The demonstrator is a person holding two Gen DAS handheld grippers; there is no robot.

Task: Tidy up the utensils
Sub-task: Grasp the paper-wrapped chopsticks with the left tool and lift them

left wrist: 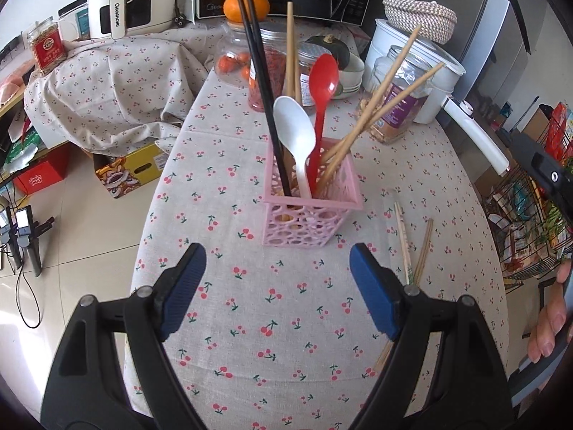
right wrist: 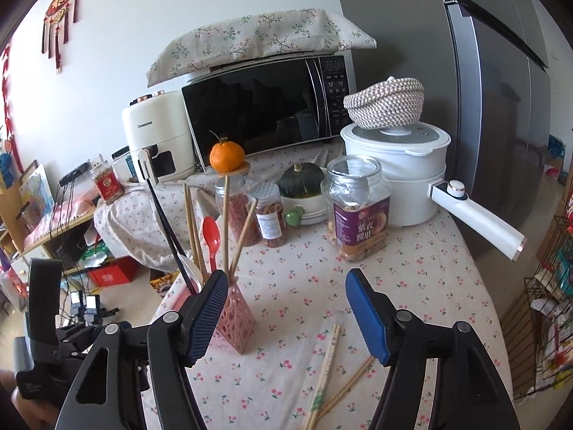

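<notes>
Left hand-held gripper (left wrist: pixel 277 288) is held released, nothing between its pads | right hand-held gripper (right wrist: pixel 286 313) is held released too, empty | loose chopsticks (right wrist: pixel 327 365) are seen lying on the worktop (left wrist: pixel 286 358) just beside the holder | pink holder (left wrist: pixel 309 211) is stood further back, filled with spoons and chopsticks | jars (right wrist: pixel 358 208) are lined up beyond.

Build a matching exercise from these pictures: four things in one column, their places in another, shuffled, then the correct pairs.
Things:
1. red plastic spoon
2. loose wooden chopsticks
3. orange tangerine
4. woven rope basket

Places:
A. on a jar lid
B. upright in the pink lattice holder
C. flat on the cherry-print tablecloth
D. on the white cooker lid

Pairs: 1-B, 2-C, 3-A, 4-D
</notes>
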